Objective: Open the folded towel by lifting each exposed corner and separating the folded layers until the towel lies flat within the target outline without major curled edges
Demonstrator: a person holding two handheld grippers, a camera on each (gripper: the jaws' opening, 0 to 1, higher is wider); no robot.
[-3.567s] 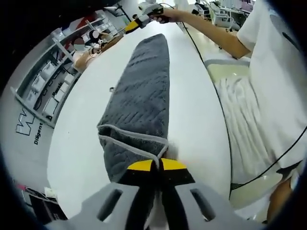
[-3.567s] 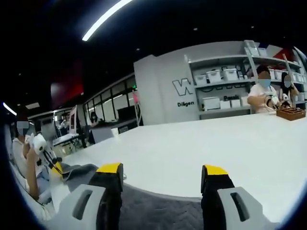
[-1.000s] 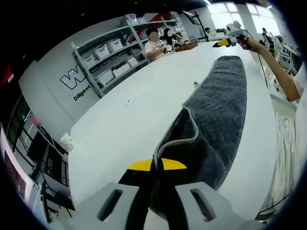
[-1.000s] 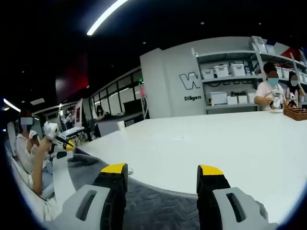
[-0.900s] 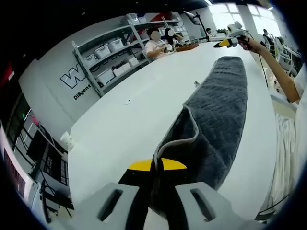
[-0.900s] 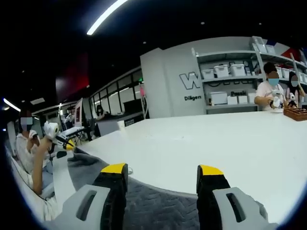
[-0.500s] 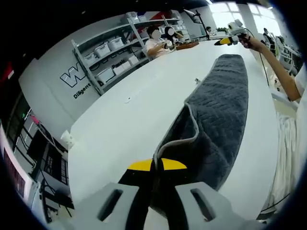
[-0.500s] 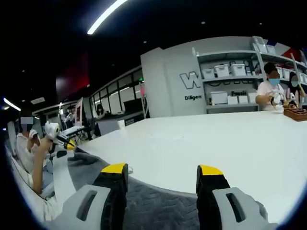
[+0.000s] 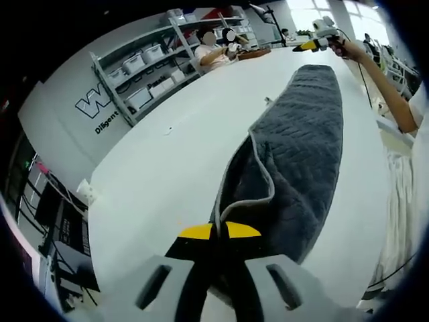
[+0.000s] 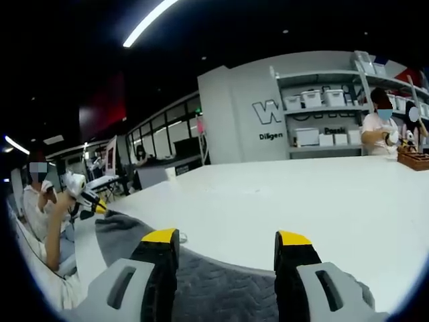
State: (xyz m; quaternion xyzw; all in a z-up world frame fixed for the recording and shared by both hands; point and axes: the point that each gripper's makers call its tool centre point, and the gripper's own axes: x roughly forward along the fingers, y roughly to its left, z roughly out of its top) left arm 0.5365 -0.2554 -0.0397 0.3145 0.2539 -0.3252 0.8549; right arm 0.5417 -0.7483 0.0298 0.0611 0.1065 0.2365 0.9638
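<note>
Two yellow-tipped jaws of my left gripper (image 9: pixel 219 231) are pressed together on a corner of the grey towel (image 9: pixel 295 154), pinching its pale-hemmed edge. In the left gripper view the towel runs away from me as a long, narrow folded strip across the white table (image 9: pixel 167 174), the near end raised off the surface where I hold it, the hem curving back along the fold. At the far end my right gripper (image 9: pixel 310 44) shows small, held in my hand (image 9: pixel 345 48), just past the towel's tip. Shelves with white bins (image 9: pixel 144 67) stand beyond the table, and two people sit at its far side.

In the right gripper view my right gripper (image 10: pixel 226 237) has its jaws spread wide, holding nothing. The towel (image 10: pixel 221 292) lies under and between them, stretching off to the left, where my left gripper (image 10: pixel 90 202) shows at its other end. The table (image 10: pixel 322 201) spreads bare beyond.
</note>
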